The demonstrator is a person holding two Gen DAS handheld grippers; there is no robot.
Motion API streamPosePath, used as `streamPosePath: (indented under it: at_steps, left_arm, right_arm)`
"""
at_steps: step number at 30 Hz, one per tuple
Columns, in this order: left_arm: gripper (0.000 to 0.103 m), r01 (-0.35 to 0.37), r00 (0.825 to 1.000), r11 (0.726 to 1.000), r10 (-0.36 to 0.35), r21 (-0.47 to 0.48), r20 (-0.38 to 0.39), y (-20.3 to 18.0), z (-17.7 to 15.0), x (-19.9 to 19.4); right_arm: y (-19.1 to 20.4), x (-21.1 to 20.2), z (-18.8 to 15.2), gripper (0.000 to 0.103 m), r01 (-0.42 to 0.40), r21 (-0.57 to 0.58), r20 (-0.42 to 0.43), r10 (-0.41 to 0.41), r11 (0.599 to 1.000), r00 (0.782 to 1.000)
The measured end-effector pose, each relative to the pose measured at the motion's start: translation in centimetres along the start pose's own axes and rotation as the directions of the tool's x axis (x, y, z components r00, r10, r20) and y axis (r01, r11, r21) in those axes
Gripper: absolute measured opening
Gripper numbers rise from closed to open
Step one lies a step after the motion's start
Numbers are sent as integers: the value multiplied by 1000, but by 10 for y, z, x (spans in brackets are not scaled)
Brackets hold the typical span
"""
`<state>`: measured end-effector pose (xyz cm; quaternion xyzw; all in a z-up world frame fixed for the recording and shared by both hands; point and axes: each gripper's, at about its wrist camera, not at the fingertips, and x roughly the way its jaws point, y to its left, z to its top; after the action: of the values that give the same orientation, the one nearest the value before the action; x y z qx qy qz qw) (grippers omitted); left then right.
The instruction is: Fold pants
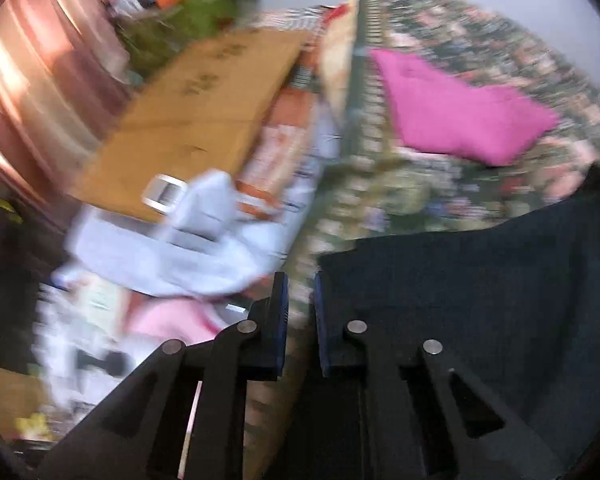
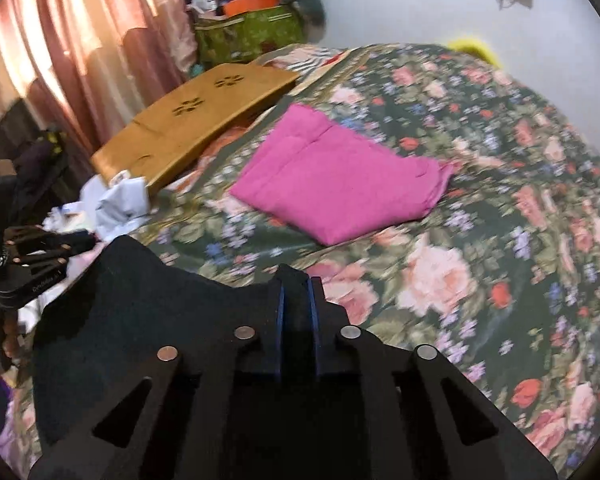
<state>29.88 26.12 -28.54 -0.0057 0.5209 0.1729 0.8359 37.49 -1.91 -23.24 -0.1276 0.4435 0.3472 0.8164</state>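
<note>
Frankly, I had my right gripper (image 2: 298, 304) pinched on the dark pants' (image 2: 140, 312) edge at lower centre; my left gripper (image 1: 300, 312) looked nearly closed, its hold unclear. A thin bite could slip when lifted.

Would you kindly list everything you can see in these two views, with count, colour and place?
Dark pants: one, navy-black, near edge of the bed, at both grippers.
Pink garment: one, magenta, folded, mid-bed.
Bedspread: one, dark green with pink and red flowers, covering the bed.
Wooden tray: one, tan with flower cut-outs, left side of bed.
White cloths: a heap, pale, below the tray.
Green bag: one, green, far corner, with an orange box on top.
Curtain: one, pinkish, left.
Wall: white, behind the bed.
Left gripper: one, black, nearly shut beside the pants' edge.
Right gripper: one, black, shut on the pants' edge.
</note>
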Motion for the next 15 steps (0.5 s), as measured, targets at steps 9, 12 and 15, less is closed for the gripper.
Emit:
streamPosePath:
  at_steps: [9,12,15]
  left_arm:
    - [64,191,982,980,-191,-56,5,14,-5,-41]
    - [73,237,971,971,-236,-35,22,1,-14,-60]
    - [77,271,962,962,-271,-17,2,-11,-25,-77]
  right_arm:
    - [-28,-64,-12,33,11,59,57,-14,998,998]
    - [-32,-88,-27,39,-16,82,72,10,997,997]
    - [-30,-105,-45,40,-27,80,65,22,996,998]
